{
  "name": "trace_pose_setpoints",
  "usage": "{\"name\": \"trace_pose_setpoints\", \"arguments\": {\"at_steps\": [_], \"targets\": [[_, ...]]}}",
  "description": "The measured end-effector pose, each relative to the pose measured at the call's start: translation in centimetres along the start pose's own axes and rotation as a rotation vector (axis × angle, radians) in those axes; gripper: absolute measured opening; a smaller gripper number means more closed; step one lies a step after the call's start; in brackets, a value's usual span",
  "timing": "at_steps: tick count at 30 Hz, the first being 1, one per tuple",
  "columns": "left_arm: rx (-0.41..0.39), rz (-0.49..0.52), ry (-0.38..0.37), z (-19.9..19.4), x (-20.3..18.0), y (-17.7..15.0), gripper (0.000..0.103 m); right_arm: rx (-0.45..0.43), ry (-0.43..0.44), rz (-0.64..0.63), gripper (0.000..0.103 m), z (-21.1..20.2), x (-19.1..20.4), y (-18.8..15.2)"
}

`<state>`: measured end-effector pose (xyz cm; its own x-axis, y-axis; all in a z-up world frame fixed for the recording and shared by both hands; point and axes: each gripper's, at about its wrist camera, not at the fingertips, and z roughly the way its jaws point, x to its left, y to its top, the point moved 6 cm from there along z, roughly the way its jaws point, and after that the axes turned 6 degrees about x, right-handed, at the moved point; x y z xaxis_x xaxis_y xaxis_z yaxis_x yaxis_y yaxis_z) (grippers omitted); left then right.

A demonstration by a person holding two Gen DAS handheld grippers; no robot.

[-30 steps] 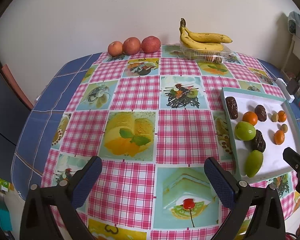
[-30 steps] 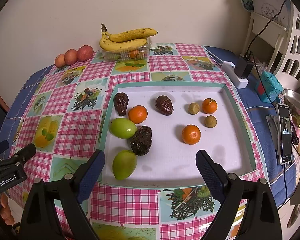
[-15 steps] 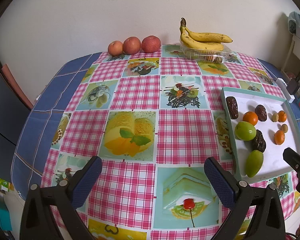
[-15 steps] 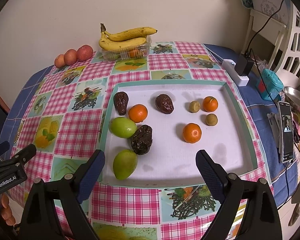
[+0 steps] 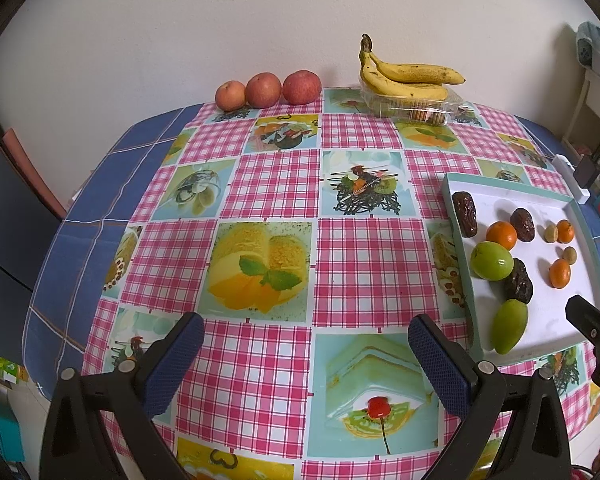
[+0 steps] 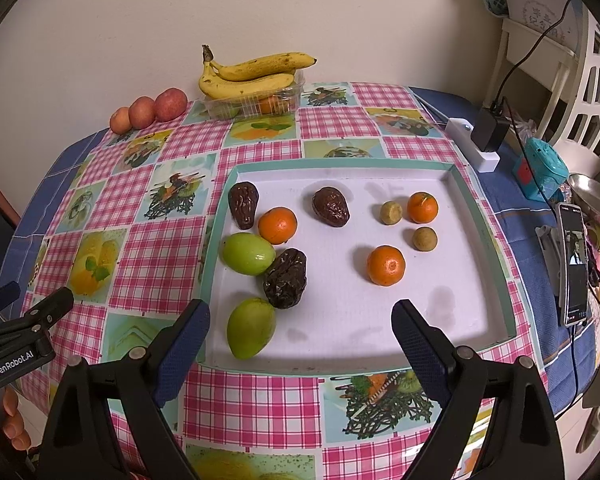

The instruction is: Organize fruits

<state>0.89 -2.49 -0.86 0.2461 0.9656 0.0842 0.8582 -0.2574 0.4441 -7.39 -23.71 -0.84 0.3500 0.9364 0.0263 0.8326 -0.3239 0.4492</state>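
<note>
Left wrist view faces the tablecloth (image 5: 268, 200), right wrist view nearer the tray (image 6: 452, 170), both showing it

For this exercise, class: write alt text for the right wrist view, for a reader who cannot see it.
An open right hand-held gripper hovers at the near edge of a white, teal-rimmed tray holding three orange tangerines, three dark wrinkled fruits, two green fruits and two small tan ones.

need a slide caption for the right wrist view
Open right gripper above a white tray of mixed oranges, green fruits and dates.
</note>
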Motion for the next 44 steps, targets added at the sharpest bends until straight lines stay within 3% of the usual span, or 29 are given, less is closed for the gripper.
{"name": "trace_pose_setpoints", "arguments": {"at_steps": [44], "targets": [[0.011,-0.02,0.025,0.19,0.74,-0.04,0.103,0.001,0.003,-0.002,0.093,0.08,0.05,-0.05]]}}
